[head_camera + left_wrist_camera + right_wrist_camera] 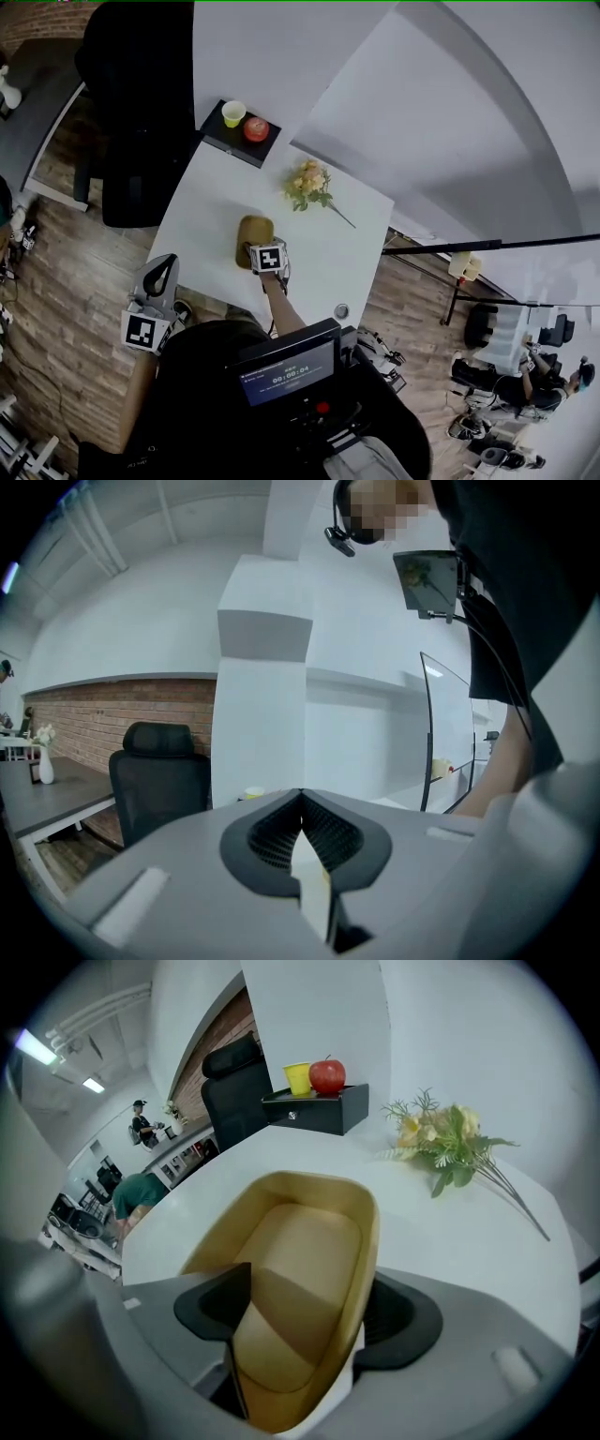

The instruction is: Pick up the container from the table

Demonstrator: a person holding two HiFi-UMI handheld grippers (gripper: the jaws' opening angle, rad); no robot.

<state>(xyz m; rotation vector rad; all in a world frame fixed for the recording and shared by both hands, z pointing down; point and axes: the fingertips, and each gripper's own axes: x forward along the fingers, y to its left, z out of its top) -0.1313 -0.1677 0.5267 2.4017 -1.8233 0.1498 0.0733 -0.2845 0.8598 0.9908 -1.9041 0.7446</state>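
Note:
A yellow oval container (251,231) lies on the white table (352,253), near its front middle. In the right gripper view the container (305,1251) is empty and its near end sits between the jaws. My right gripper (302,1314) points steeply down at it, one pad against each side wall. In the head view this gripper (260,247) is mostly under its marker cube. My left gripper (161,274) is off the table's left front corner, held about level. Its jaws (302,797) are shut with nothing between them.
A black box (234,139) at the table's far corner carries a yellow cup (233,113) and a red apple (256,129). Artificial flowers (307,183) lie beyond the container. A black office chair (136,112) stands left of the table. A small round object (341,309) sits near the front edge.

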